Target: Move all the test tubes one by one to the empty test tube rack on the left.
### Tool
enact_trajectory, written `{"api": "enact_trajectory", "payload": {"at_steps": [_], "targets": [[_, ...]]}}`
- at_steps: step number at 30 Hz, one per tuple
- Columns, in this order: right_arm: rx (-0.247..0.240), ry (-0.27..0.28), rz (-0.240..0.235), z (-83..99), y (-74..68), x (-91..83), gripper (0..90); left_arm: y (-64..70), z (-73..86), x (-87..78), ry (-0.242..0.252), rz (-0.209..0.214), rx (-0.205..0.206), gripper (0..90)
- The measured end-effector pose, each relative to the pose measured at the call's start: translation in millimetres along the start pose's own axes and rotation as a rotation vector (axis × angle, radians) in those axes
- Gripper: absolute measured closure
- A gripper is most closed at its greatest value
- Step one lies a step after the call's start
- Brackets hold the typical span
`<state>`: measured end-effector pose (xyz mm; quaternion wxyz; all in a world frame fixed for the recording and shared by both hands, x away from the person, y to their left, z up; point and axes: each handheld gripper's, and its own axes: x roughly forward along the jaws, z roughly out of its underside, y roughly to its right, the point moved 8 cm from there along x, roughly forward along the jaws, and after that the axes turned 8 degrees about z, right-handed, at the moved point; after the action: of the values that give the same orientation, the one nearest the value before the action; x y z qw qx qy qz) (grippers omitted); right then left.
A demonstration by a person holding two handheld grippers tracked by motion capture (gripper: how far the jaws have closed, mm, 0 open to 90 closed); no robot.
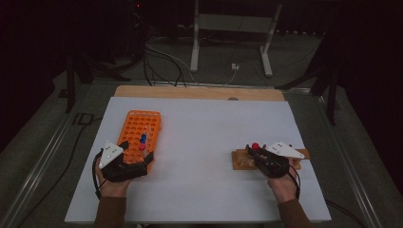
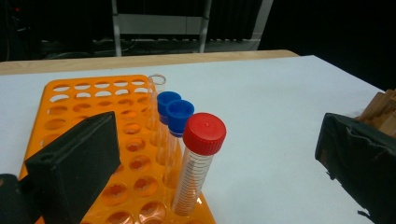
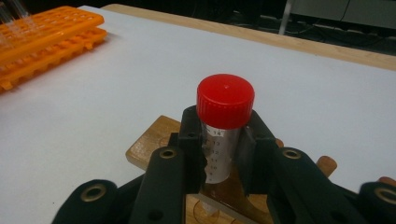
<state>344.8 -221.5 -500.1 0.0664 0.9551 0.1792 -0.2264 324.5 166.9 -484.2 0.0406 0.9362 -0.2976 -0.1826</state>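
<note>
An orange tube rack (image 1: 138, 122) lies at the table's left. Near its front corner stand a red-capped tube (image 2: 203, 134), two blue-capped tubes (image 2: 180, 113) and an uncapped clear tube (image 2: 157, 80). My left gripper (image 1: 137, 153) is open, its jaws wide apart on either side of that row and touching nothing. At the right lies a wooden rack (image 1: 241, 160). My right gripper (image 3: 222, 140) is shut on a second red-capped tube (image 3: 225, 100), upright over the wooden rack (image 3: 150, 140). The tube's lower end is hidden behind the jaws.
The white table top (image 1: 204, 128) has a wooden strip (image 1: 199, 92) along its far edge. Beyond it are a metal stand (image 1: 230, 28) and cables on the dark floor. The orange rack (image 3: 44, 35) lies far left in the right gripper view.
</note>
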Motion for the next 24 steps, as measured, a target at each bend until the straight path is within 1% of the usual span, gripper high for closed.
{"api": "enact_trajectory", "payload": {"at_steps": [3, 8, 13, 19, 22, 24], "targets": [[0.006, 0.009, -0.001, -2.4, 0.9, -2.1, 74.0, 0.0, -2.7, -1.5, 0.014, -0.013, 0.007, 0.8], [0.008, 0.024, -0.006, -6.4, 1.9, -5.8, 74.0, 3.7, -4.4, -1.0, 0.014, -0.013, 0.021, 0.7], [0.01, 0.041, -0.007, -12.1, 1.8, -11.7, 74.0, 9.1, -8.7, -0.2, 0.023, -0.006, 0.038, 0.7], [0.009, 0.066, -0.008, -20.1, 2.0, -19.5, 74.0, 13.7, -12.6, -1.1, 0.032, -0.003, 0.048, 0.8], [0.011, 0.081, -0.008, -24.9, 2.3, -24.6, 74.0, 17.3, -15.5, -1.2, 0.042, 0.015, 0.041, 0.8], [0.011, 0.094, -0.009, -28.7, 2.4, -28.2, 74.0, 20.4, -17.8, -0.7, 0.046, 0.019, 0.048, 0.8]]}}
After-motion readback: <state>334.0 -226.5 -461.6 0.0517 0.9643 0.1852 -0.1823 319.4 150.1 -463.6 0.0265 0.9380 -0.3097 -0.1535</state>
